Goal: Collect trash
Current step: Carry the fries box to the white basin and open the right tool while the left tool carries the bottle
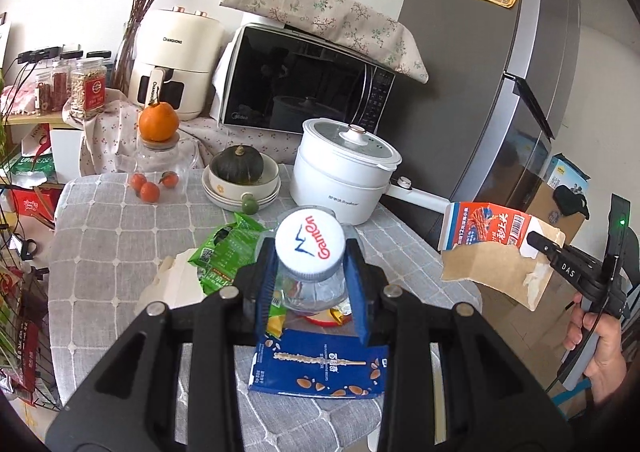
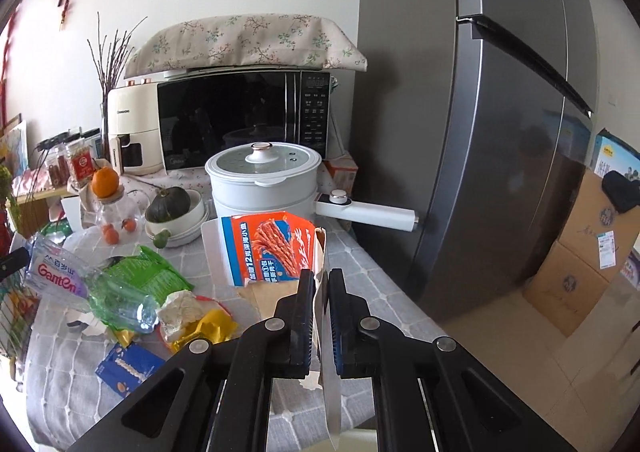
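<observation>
My left gripper (image 1: 310, 252) is shut on a clear plastic Ganten bottle (image 1: 310, 242) just below its white cap, held above the table; the bottle also shows in the right wrist view (image 2: 80, 284). My right gripper (image 2: 320, 280) is shut on a torn orange snack box (image 2: 272, 248), held above the table's right edge; it also shows in the left wrist view (image 1: 496, 248). On the table lie a blue snack box (image 1: 320, 368), a green wrapper (image 1: 224, 248), a yellow wrapper (image 2: 204, 328) and crumpled white paper (image 2: 180, 310).
A white electric pot (image 1: 340, 176) and a bowl with a green squash (image 1: 240, 172) stand at the back of the checked tablecloth (image 1: 100, 236). A microwave (image 1: 300, 80) and air fryer (image 1: 172, 64) are behind. A grey fridge (image 2: 500, 132) and cardboard boxes (image 2: 580, 252) are on the right.
</observation>
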`<state>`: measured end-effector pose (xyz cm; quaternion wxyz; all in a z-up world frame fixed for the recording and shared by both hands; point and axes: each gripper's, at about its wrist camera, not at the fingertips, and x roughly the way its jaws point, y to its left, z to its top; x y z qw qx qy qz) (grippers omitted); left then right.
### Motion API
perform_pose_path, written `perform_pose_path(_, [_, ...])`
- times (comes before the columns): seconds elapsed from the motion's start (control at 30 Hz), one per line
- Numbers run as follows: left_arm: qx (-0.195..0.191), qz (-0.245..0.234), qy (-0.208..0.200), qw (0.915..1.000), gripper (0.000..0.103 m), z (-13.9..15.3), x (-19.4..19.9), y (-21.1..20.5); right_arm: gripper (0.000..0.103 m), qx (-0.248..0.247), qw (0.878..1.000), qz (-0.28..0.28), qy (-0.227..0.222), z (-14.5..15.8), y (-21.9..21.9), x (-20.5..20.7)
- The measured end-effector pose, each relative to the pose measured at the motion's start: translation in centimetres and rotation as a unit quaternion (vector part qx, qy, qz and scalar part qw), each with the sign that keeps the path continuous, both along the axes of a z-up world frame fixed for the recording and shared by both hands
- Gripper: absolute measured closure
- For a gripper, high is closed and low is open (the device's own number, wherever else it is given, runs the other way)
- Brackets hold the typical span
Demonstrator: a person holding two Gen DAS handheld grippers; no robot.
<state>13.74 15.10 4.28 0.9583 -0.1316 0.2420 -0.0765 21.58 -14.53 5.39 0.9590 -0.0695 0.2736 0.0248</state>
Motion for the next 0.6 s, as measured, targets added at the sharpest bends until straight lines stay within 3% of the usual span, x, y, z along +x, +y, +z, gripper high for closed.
perform_pose_path(0.37, [0.006,-0.031,-0.011,0.9994,0.068,0.5,-2.0,-1.8,0.095,0.017,0.999,-0.041,0.029,0.9,-8.5,-5.8])
perform_pose_path(0.5, [0.002,-0.046,-0.018,0.9988,0.068,1.1,-3.1,-2.3,0.095,0.028,0.996,-0.038,0.08,-0.6,-11.3,-6.9])
perform_pose_path(0.6, [0.002,-0.058,-0.024,0.9981,0.068,1.4,-3.8,-3.1,0.095,0.038,0.988,-0.03,0.146,-3.2,-12.4,-6.7])
